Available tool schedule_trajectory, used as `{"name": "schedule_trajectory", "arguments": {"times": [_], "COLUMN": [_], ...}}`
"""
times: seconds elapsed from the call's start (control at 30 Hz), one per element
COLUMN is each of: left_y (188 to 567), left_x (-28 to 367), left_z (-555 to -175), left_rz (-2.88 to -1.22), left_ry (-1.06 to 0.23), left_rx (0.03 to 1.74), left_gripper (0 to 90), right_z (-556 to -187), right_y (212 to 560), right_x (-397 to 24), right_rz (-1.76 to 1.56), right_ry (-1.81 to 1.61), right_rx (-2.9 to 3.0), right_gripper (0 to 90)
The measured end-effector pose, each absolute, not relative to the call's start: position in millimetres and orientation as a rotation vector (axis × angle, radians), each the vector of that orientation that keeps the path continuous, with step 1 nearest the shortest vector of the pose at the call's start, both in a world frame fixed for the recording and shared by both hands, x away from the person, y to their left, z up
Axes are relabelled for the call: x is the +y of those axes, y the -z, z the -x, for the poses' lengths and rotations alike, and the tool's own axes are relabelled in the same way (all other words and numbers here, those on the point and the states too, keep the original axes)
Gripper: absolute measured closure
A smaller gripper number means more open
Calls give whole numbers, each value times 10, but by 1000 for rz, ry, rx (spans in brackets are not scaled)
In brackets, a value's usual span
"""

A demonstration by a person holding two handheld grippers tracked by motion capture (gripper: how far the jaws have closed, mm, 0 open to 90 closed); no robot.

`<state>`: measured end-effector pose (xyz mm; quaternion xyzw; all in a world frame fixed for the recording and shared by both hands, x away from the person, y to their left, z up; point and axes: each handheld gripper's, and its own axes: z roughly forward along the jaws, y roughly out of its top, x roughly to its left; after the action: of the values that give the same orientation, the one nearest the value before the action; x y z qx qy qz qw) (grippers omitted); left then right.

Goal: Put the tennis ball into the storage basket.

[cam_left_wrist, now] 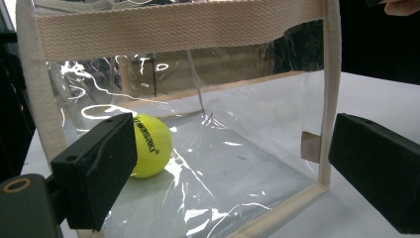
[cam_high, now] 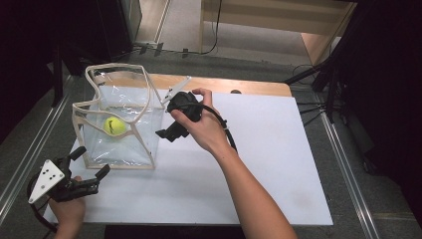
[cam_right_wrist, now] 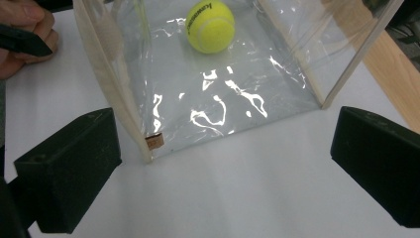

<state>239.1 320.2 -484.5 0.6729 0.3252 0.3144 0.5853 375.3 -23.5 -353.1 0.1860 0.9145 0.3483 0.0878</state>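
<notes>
One clear bag [cam_high: 119, 124] with cream webbing trim stands upright on the white board [cam_high: 259, 164], left of centre. One yellow tennis ball [cam_high: 114, 125] sits on the bag floor, toward the left wall. Two grippers, both mine. My left gripper [cam_high: 89, 169] sits at the near-left corner of the board, jaws spread wide, nothing between them, pointed at the bag's near side; in the left gripper view the ball [cam_left_wrist: 148, 146] shows through the plastic. My right gripper [cam_high: 168, 130] hovers just right of the bag, jaws also released and empty, aimed down at the bag's right wall; the right gripper view shows the ball [cam_right_wrist: 210, 26] deep inside.

Risks, as I judge them: the plastic is thin and floppy, so nudging a wall could tip or fold the bag and set the ball rolling. Pinching film instead of the webbing could slip. The loose handles [cam_high: 107, 69] could snag a jaw on reaching in.
</notes>
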Motion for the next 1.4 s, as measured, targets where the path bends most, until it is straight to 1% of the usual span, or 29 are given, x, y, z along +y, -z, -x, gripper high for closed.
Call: {"name": "schedule_trajectory", "arguments": {"times": [0.93, 1.4], "left_y": [4846, 4846], "left_x": [3198, 3197], "left_z": [-2390, -2391], "left_rz": [-1573, -1573], "left_ry": [-735, -736], "left_rx": [760, 760], "left_gripper": [53, 53], "right_z": [-3508, -3364], "right_y": [3951, 4137], "right_x": [-515, -743], "right_rz": [-601, -641], "right_ry": [-1105, -1166], "right_rx": [2674, 2610], "right_gripper": [0, 0]}}
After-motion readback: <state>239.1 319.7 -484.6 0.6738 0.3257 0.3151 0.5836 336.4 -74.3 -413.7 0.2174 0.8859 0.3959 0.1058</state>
